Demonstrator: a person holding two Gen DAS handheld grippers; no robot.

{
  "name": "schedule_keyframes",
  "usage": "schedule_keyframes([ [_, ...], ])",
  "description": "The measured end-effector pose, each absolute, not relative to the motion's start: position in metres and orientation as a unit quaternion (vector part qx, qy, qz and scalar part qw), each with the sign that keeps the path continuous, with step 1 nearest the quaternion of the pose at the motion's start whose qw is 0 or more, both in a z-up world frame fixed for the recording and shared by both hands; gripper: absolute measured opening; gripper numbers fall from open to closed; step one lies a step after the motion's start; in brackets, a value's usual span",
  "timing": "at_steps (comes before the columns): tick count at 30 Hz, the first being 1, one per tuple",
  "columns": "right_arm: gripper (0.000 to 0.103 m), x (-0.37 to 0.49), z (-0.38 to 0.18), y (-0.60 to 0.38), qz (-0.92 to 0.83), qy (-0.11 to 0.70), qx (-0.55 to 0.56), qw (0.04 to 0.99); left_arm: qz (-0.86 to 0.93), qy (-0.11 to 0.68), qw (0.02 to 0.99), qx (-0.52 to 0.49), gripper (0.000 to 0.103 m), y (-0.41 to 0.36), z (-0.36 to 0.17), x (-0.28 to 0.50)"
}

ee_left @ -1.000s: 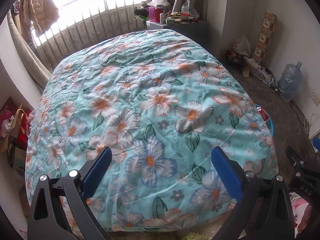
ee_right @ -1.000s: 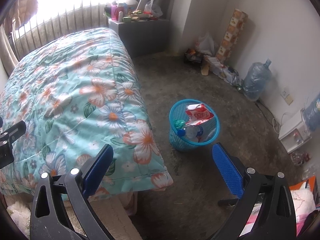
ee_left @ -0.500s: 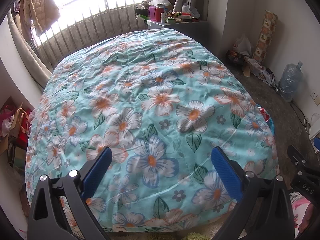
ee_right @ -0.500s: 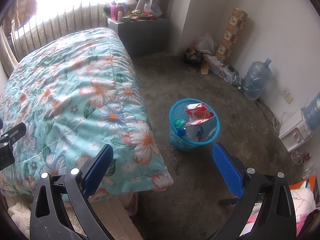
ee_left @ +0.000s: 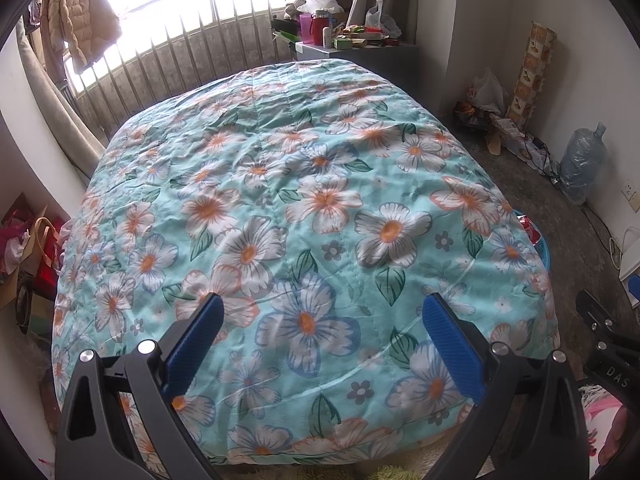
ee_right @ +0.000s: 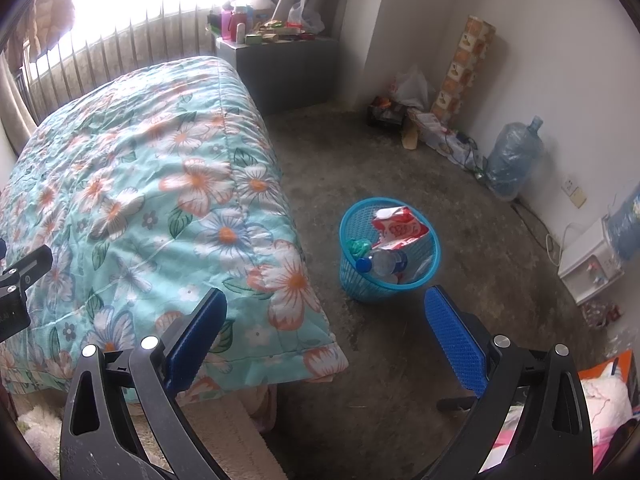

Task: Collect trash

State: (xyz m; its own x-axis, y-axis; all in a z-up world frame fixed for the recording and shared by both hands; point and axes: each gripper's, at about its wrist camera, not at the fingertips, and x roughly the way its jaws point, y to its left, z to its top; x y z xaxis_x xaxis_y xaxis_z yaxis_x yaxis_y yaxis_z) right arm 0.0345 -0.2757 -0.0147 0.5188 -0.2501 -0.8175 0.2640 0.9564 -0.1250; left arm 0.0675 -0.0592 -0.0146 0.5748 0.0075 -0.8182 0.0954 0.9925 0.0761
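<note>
The quilt (ee_left: 304,216) is light turquoise with white, orange and blue flowers and green leaves. The basket (ee_right: 352,276) is bright blue; inside, a red-and-white wrapper (ee_right: 398,228) and a clear bottle (ee_right: 384,262) with blue cap.

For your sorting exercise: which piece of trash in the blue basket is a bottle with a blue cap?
The clear plastic bottle, lying on its side; the red-and-white wrapper has no cap.

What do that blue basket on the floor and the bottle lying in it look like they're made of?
The blue basket looks like moulded plastic: its wall is an open mesh of thin ribs with a smooth, slightly glossy rim. The bottle seems to be clear thin plastic, see-through with highlights, closed by an opaque blue cap.
</note>
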Motion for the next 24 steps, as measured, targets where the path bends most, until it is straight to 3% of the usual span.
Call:
schedule_keyframes([
  [24, 0.095, 0.0352, -0.0119, -0.2746, -0.147, 0.467, 0.005, 0.872, -0.023, 0.459, 0.886, 0.056, 0.097, -0.0592, -0.0144, 0.0677],
])
